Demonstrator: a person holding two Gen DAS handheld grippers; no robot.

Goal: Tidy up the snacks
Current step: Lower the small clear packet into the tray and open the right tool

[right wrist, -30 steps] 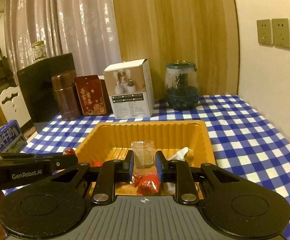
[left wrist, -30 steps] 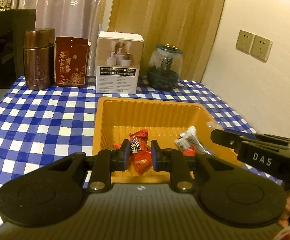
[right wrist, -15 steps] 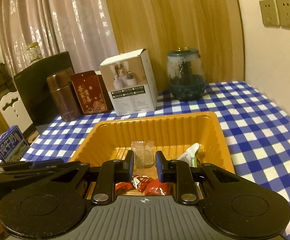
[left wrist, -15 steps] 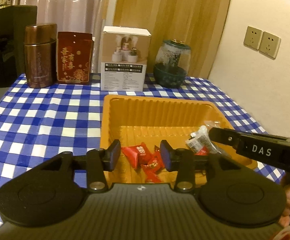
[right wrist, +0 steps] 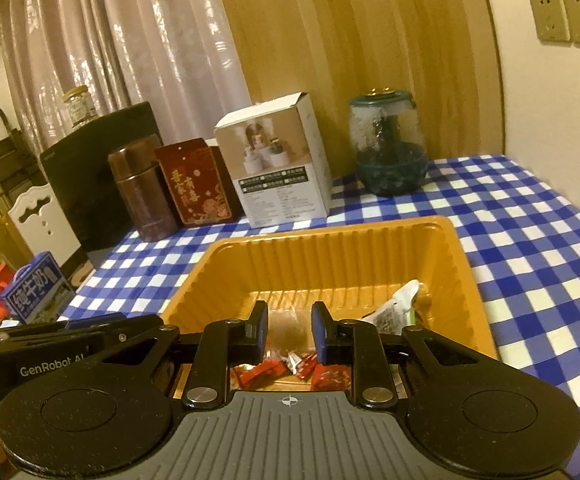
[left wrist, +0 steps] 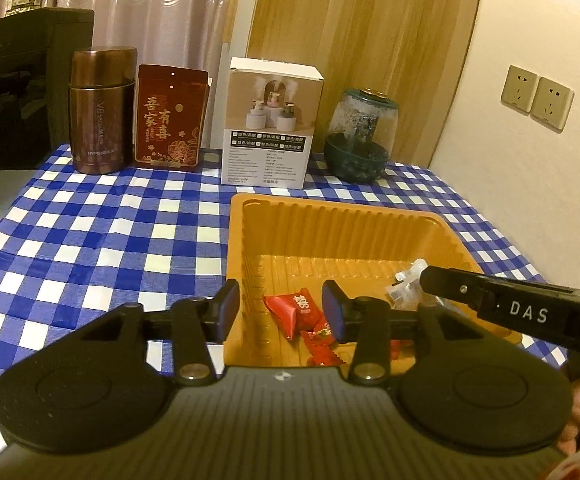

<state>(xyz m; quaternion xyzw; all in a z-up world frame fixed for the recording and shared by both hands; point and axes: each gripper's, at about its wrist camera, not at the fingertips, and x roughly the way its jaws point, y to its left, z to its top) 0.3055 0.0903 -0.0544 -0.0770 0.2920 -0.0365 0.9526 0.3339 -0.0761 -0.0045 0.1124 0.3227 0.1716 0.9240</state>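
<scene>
The red candies (left wrist: pixel 297 309) lie loose on the floor of the orange tray (left wrist: pixel 330 216), which sits on the checked worktop (left wrist: pixel 102 236). Over them hangs the left hand-held gripper (left wrist: pixel 281 312), whose jaws have just been opening; nothing is between them now, and the nearest candy rests below the gap. The right hand-held gripper (right wrist: pixel 289 330) stays clenched on a small clear packet (right wrist: pixel 286 326) above the tray's near end (a white-and-green sachet (right wrist: pixel 396 307) lies by the right wall). The two tools are close together, so one risk is a bump that knocks the thin packet askew. Released too high, it could flutter over the rim.
</scene>
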